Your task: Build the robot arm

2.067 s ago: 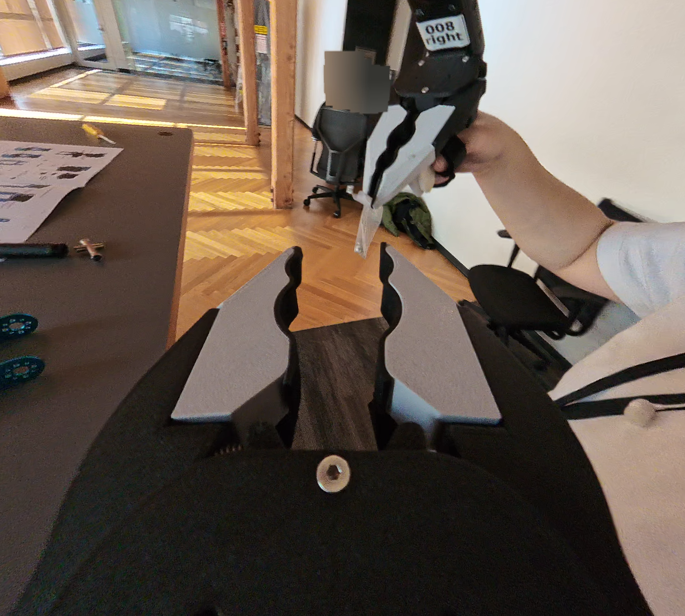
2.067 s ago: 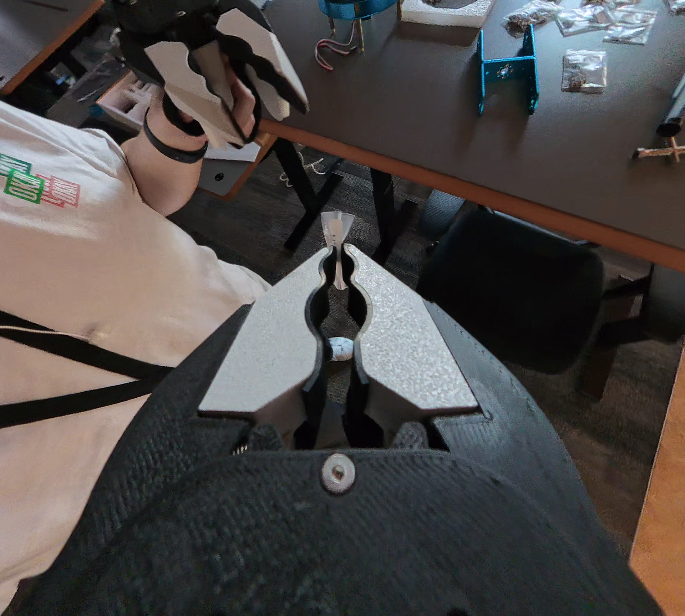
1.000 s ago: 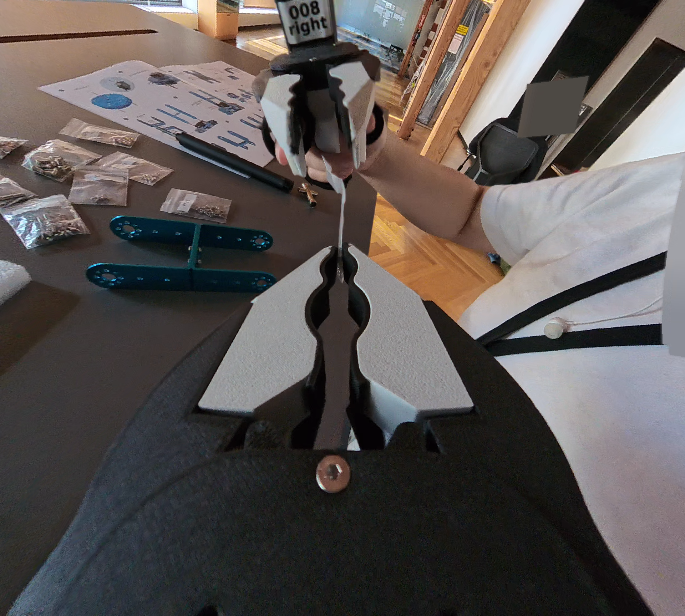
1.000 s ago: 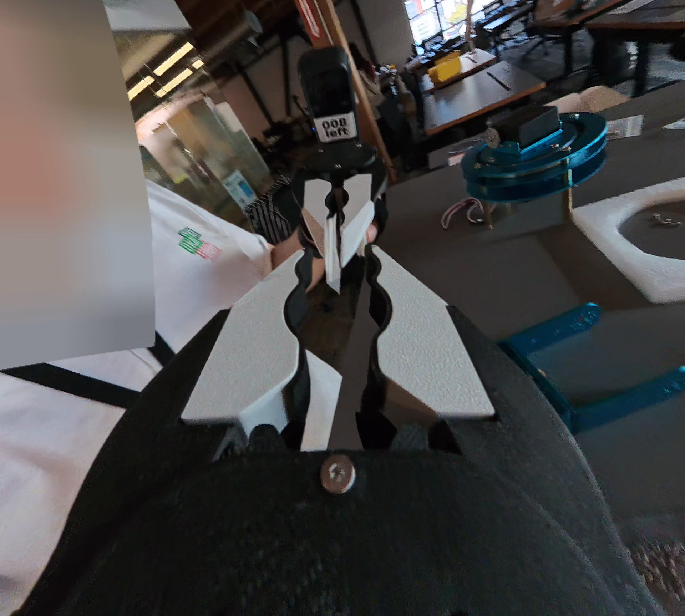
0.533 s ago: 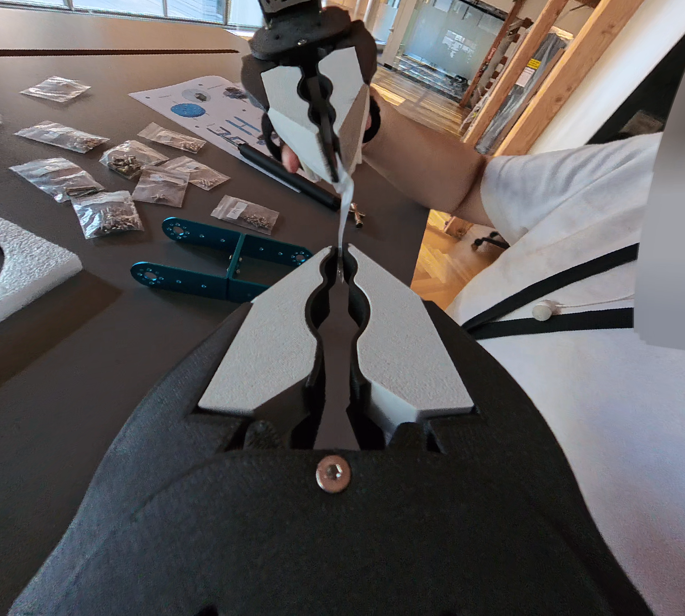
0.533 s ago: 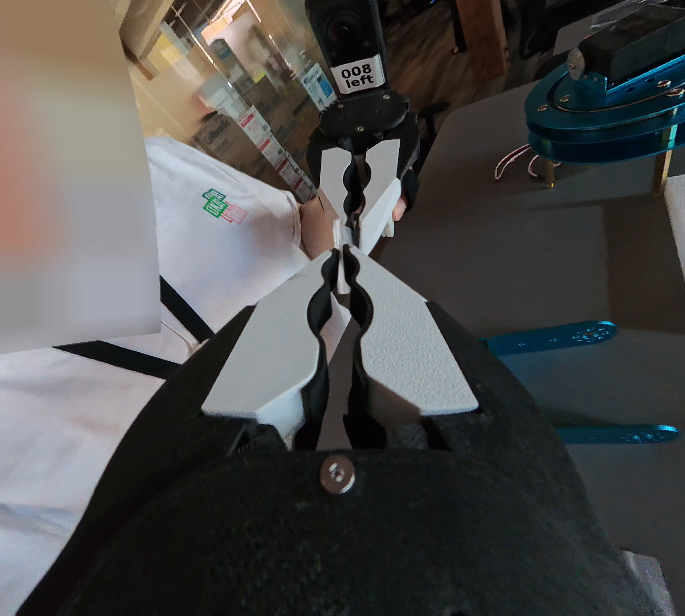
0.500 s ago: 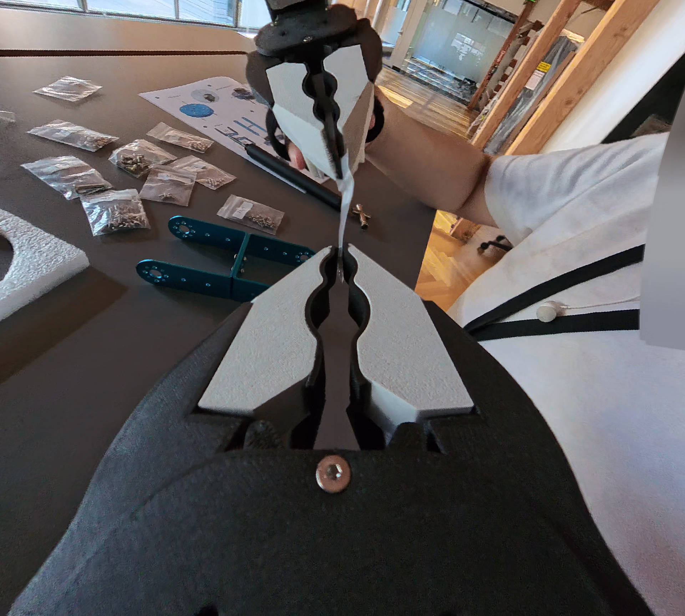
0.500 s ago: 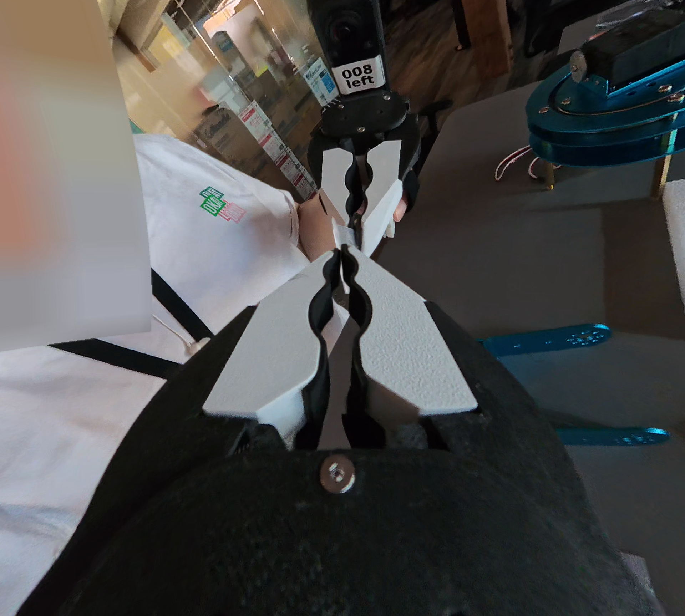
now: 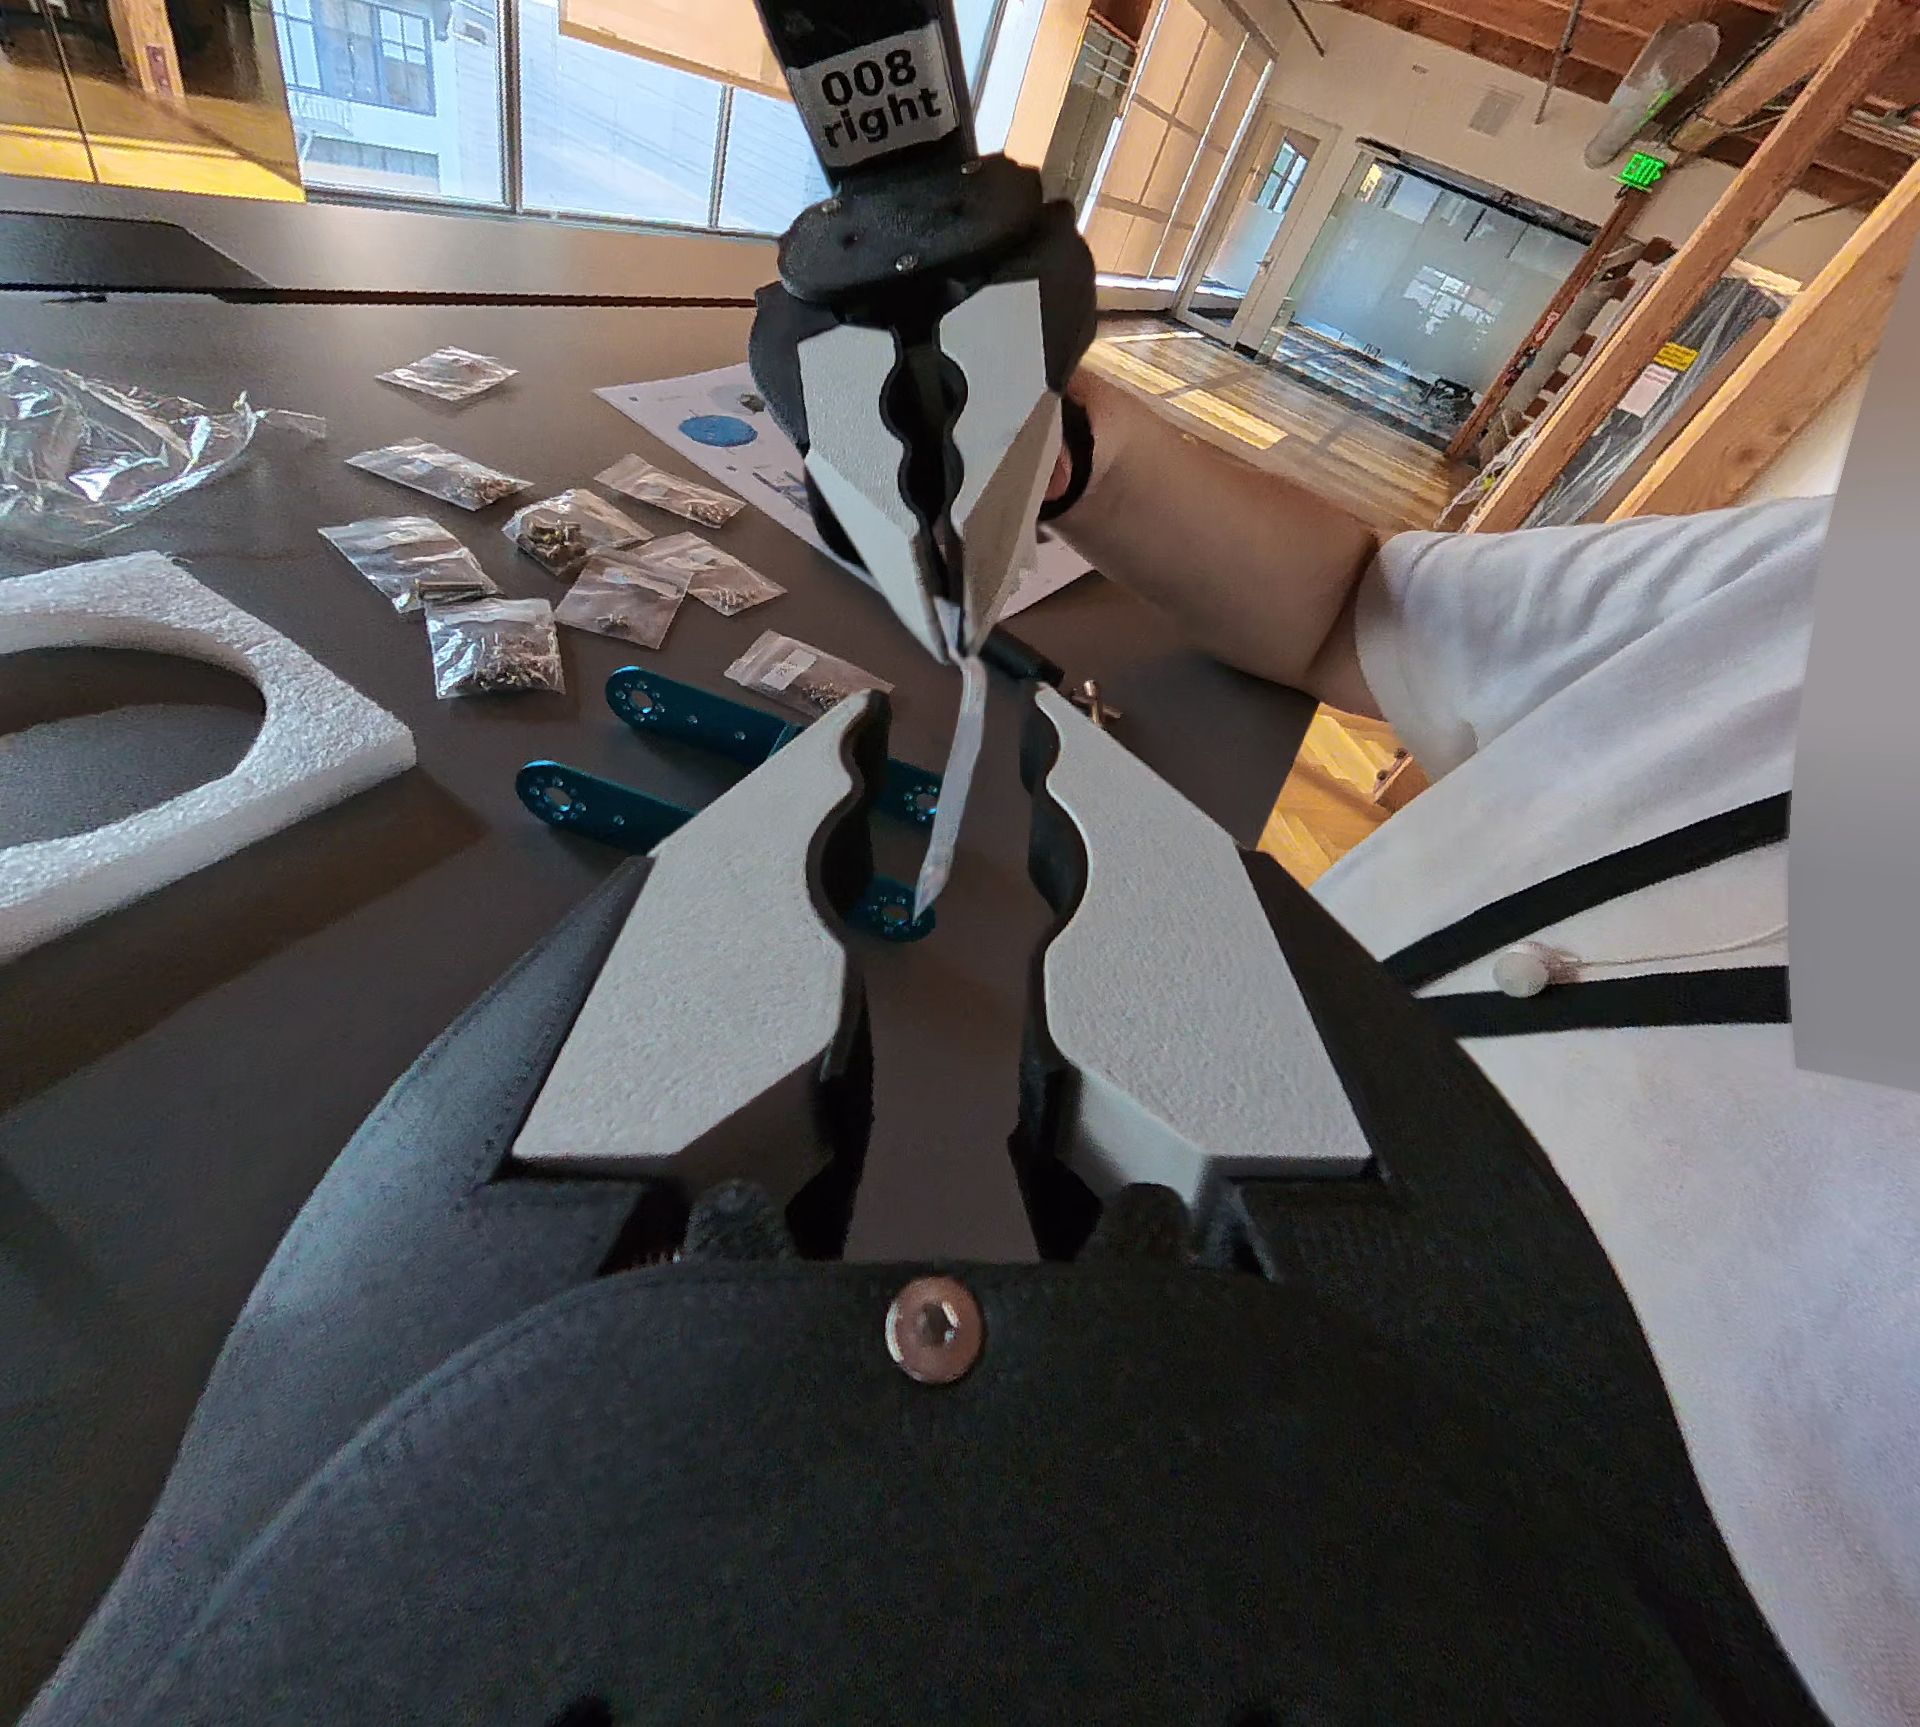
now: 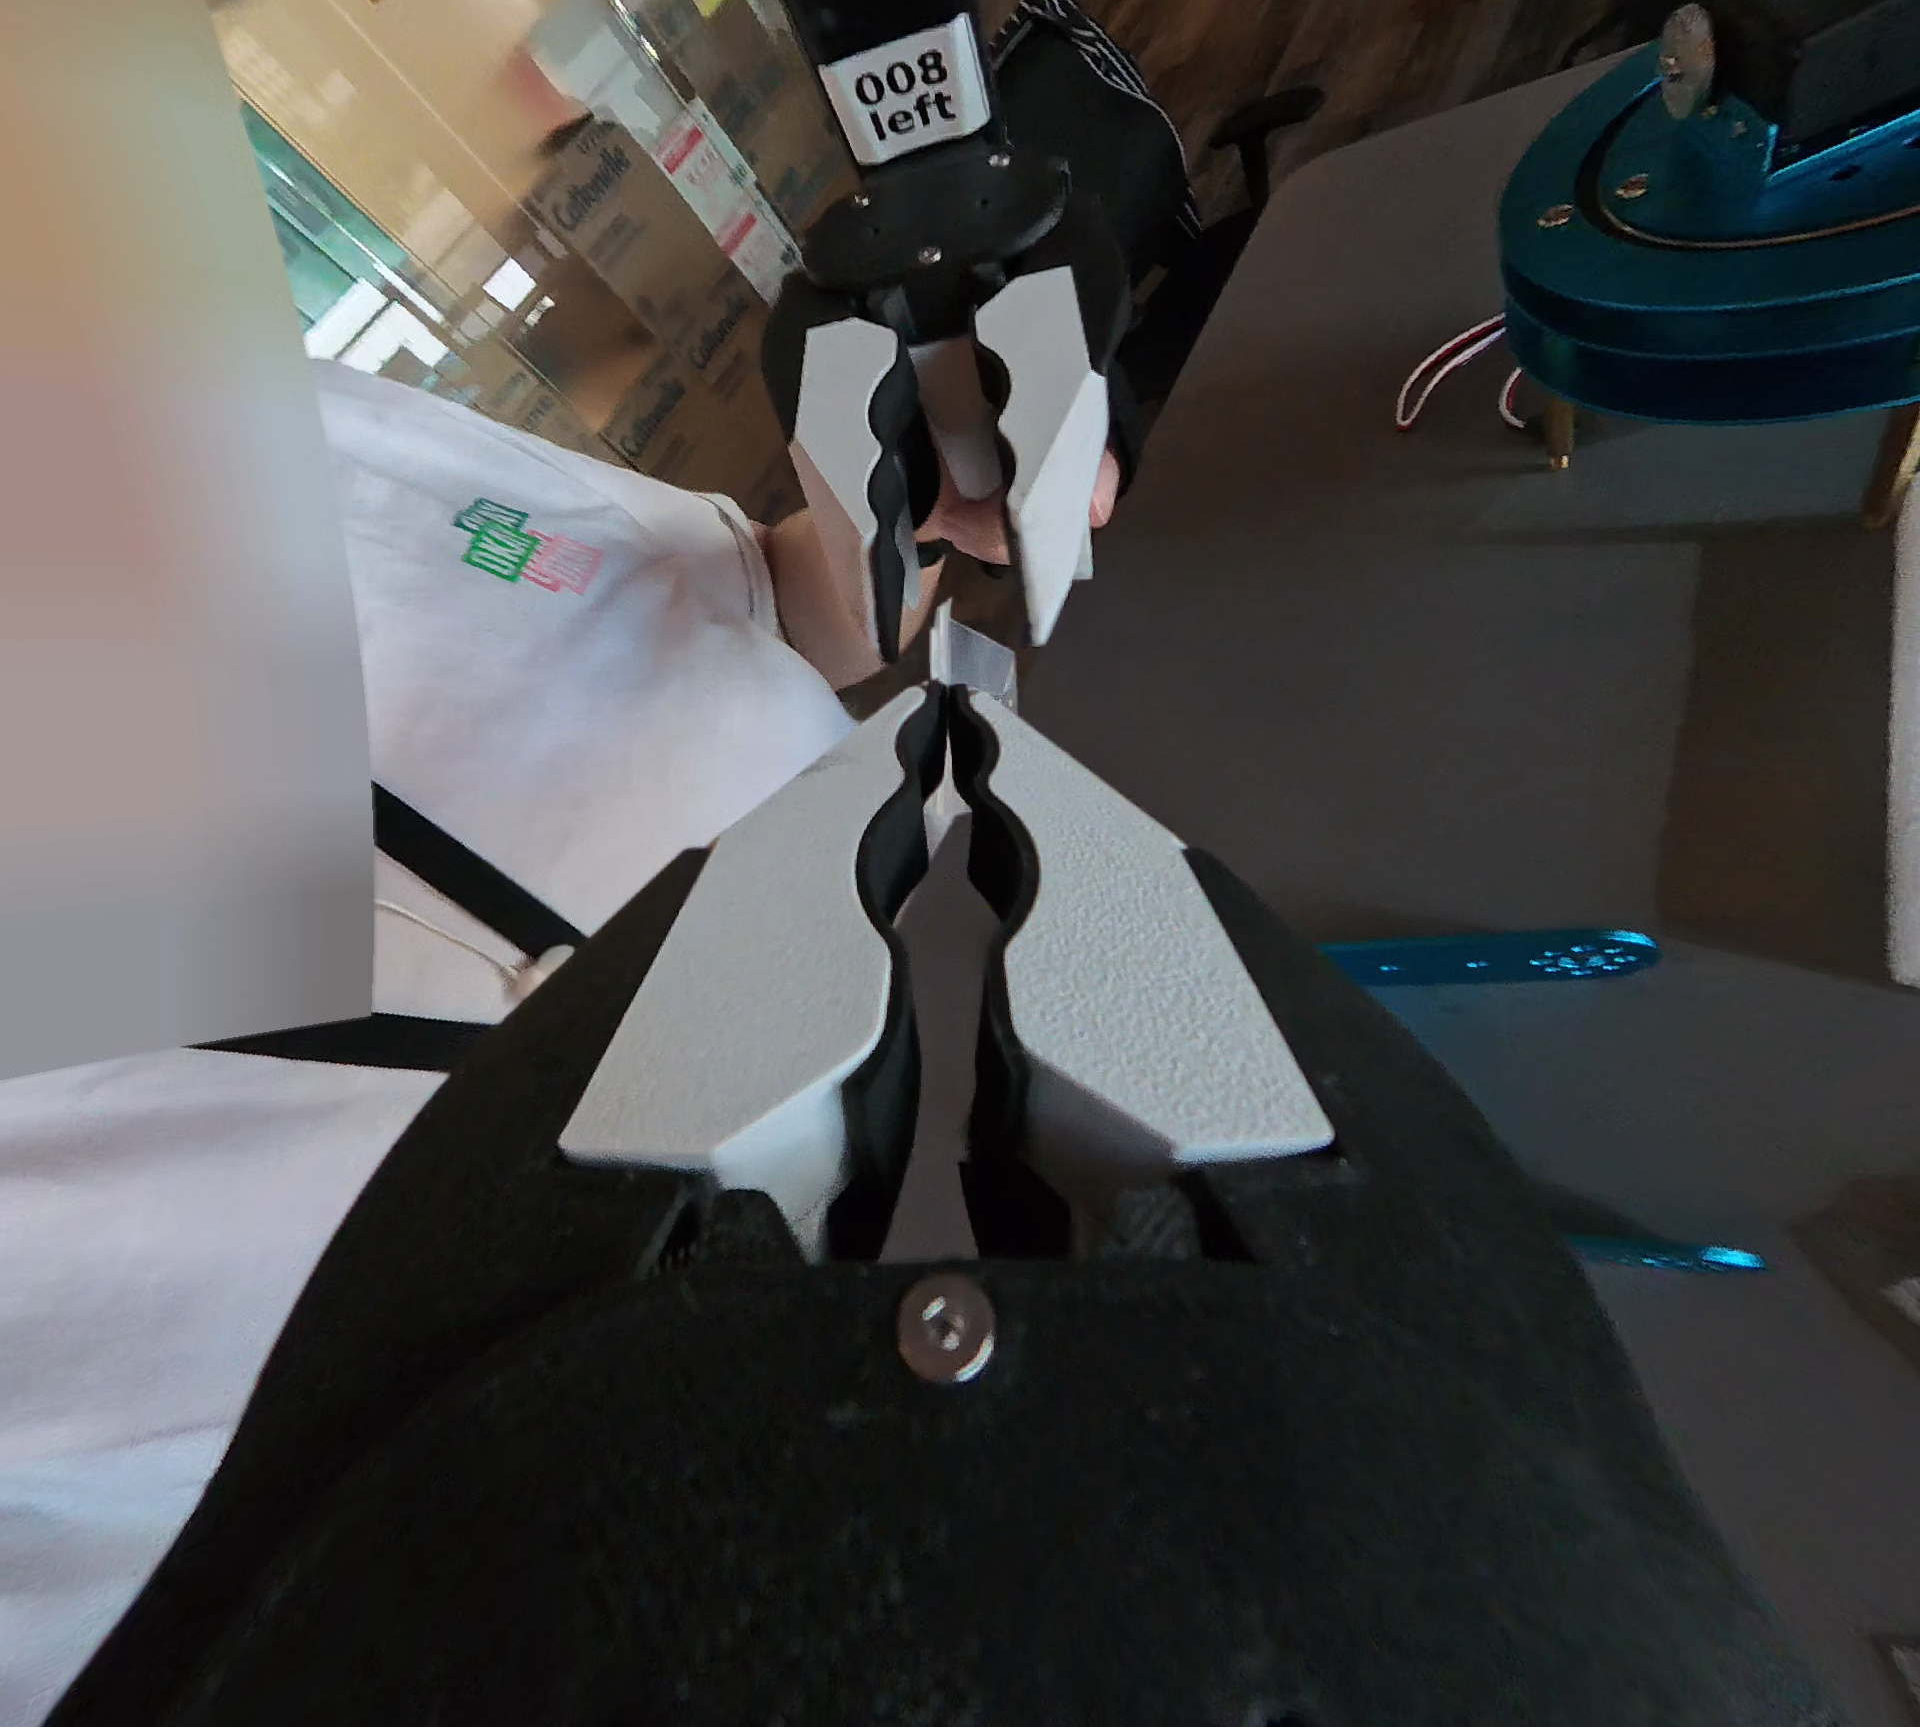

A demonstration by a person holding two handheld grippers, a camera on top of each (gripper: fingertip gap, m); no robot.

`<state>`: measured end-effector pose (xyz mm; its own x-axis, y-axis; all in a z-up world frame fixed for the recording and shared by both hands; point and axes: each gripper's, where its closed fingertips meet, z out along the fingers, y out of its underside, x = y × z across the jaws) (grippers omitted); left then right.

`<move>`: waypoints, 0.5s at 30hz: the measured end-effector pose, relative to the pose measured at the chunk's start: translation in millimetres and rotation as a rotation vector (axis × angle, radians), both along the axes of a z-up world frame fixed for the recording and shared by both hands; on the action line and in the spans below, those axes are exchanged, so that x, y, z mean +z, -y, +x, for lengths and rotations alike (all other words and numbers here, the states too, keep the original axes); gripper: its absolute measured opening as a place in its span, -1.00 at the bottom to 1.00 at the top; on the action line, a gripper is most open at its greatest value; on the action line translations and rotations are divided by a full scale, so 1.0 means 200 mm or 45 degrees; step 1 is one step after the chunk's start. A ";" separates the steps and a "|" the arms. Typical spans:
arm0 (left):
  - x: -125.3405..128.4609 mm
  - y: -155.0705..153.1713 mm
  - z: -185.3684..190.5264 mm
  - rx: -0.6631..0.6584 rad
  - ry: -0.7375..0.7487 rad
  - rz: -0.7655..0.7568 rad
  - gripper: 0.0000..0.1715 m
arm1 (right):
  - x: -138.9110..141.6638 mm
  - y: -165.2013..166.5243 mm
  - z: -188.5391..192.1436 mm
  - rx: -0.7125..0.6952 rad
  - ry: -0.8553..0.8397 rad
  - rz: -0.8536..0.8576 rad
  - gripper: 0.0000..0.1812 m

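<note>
Dark desk (image 9: 260, 950) fills the ground beyond both sets of jaws, in a bright room with tall windows and timber beams.

The right gripper (image 9: 951, 649) points down toward the left one, its jaws pressed together on the top edge of a small clear bag (image 9: 951, 794). The bag hangs edge-on as a thin strip, straight into the gap of the left gripper (image 9: 954, 701). That gripper's jaws stand apart with the strip between them, touching neither side as far as the left wrist view shows. In the right wrist view the same bag (image 10: 977, 654) pokes out just past the closed tips of the right gripper (image 10: 945, 690), and the left gripper (image 10: 961, 638) faces it with its jaws spread around the bag's far end.

Left of the left jaws lie a blue metal bracket (image 9: 592, 804), a scatter of small bags of screws (image 9: 488, 643), a white foam block (image 9: 312, 721) with a round hole and, farther off, crumpled clear wrap (image 9: 94, 451). A printed sheet (image 9: 717, 420) lies behind the right gripper. Right of the right jaws stands a round blue metal base (image 10: 1714, 295) — on the same desk.
</note>
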<state>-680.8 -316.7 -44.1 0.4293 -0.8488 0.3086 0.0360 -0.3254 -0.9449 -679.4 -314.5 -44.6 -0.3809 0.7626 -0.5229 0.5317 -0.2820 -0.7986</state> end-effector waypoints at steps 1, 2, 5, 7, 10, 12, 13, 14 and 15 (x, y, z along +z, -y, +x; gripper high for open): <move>0.01 0.00 0.01 -0.013 0.012 -0.004 -0.77 | -0.01 0.00 -0.01 -0.001 0.003 0.043 -1.00; 0.02 -0.01 0.01 -0.032 0.020 -0.011 -0.84 | -0.02 -0.01 -0.01 -0.005 -0.001 0.086 -1.00; -0.01 -0.01 0.03 -0.067 -0.012 -0.033 -1.00 | -0.03 -0.01 -0.01 -0.023 -0.010 0.187 -1.00; -0.03 -0.03 0.04 -0.057 -0.017 -0.027 -1.00 | -0.04 -0.03 -0.01 -0.053 -0.018 0.269 -1.00; -0.03 -0.03 0.04 -0.066 0.000 -0.032 -1.00 | -0.05 -0.04 -0.01 -0.086 -0.007 0.293 -1.00; -0.03 -0.05 0.03 -0.050 0.006 -0.023 -1.00 | -0.05 -0.05 -0.02 -0.110 -0.013 0.284 -1.00; -0.02 -0.05 0.03 -0.050 0.009 -0.011 -1.00 | -0.04 -0.05 -0.02 -0.108 -0.018 0.262 -1.00; -0.02 -0.05 0.03 -0.048 0.004 0.002 -1.00 | -0.04 -0.05 -0.01 -0.102 -0.015 0.233 -1.00; -0.02 -0.04 0.03 -0.048 -0.011 0.014 -1.00 | -0.03 -0.04 -0.01 -0.083 -0.006 0.193 -1.00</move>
<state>-674.7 -308.0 -47.9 0.3994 -0.8677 0.2959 0.0158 -0.3162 -0.9486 -680.7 -306.6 -50.5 -0.3300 0.8559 -0.3981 0.5122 -0.1919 -0.8371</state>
